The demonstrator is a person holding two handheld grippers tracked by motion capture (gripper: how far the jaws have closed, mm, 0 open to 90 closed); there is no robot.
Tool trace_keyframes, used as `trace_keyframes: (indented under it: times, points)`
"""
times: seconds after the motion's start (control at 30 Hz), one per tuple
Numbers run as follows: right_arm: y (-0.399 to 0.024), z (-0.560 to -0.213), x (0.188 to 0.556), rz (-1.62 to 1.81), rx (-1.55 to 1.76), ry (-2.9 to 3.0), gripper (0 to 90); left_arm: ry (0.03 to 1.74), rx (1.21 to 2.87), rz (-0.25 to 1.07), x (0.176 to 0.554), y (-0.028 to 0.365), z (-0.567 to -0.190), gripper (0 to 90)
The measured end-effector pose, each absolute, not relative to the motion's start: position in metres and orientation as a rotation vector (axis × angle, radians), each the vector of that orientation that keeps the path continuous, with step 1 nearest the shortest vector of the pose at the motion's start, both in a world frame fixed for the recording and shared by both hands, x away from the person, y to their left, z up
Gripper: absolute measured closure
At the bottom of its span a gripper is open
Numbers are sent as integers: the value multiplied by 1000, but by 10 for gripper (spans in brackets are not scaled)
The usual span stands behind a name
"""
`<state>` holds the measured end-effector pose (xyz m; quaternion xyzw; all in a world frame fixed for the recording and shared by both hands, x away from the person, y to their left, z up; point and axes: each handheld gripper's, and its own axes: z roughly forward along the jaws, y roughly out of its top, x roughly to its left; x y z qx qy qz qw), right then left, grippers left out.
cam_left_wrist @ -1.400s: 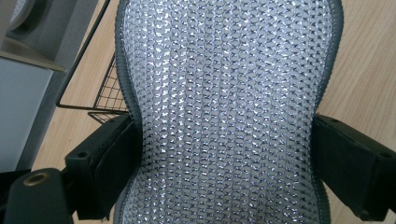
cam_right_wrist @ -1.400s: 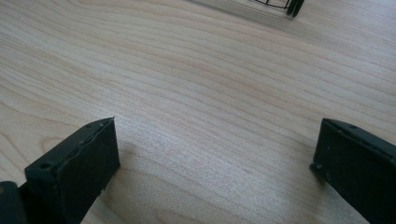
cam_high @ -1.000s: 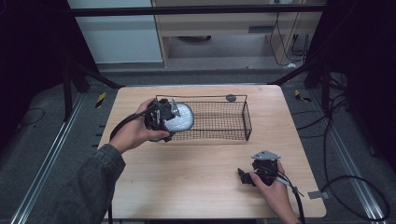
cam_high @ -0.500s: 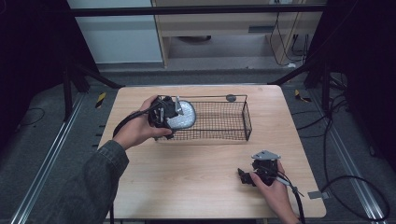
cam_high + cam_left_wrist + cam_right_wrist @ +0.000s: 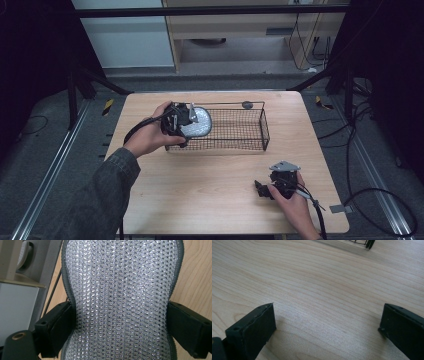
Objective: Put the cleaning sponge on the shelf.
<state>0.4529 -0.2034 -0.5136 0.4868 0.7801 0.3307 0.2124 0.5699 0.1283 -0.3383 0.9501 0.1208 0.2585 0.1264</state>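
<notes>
Nearest you, at the bottom right of the high view, your right gripper (image 5: 263, 189) rests low on the wooden table (image 5: 210, 200) w/ its jaws wide apart and nothing btwn them; in the right gripper view you see bare wood btwn the two black jaws. Leave it parked there so it stays out of the way. Farther up, left of center in the high view, your left gripper (image 5: 186, 120) is squeezing the silver mesh pad (image 5: 120, 297), a soft oval thing w/ a grey edge. In the left gripper view both jaws press its two sides, and the pad bends in a bit where they pinch. The pad is held over the left end of the black wire basket (image 5: 264, 131). It looks like the pad is going into the basket, so hold it steady, bring it down past the rim, and let go only when it is low inside. Keep the jaws off the wires.
</notes>
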Motion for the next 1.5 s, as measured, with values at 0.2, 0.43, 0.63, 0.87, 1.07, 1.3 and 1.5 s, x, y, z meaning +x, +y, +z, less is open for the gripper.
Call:
trace_keyframes:
  times: [0.2, 0.43, 0.63, 0.87, 1.07, 1.3, 1.5]
  points:
    - [-203, -513, 452, 924, 1362, 2166, 6, 339, 2765, 752, 575, 126, -337, 97]
    - [-208, -513, 447, 920, 1356, 2166, 7, 322, 2778, 765, 588, 124, -336, 97]
    - [-209, -513, 447, 926, 1352, 2175, 6, 320, 2747, 811, 598, 124, -336, 97]
    - [-209, -513, 447, 925, 1350, 2176, 7, 310, 2752, 788, 603, 124, -342, 96]
    - [-209, -513, 447, 925, 1351, 2175, 7, 304, 2733, 788, 604, 121, -342, 95]
    - [-209, -513, 446, 924, 1349, 2175, 7, 318, 2724, 778, 607, 122, -346, 93]
    - [-209, -513, 446, 923, 1349, 2175, 7, 327, 2717, 770, 611, 122, -348, 93]
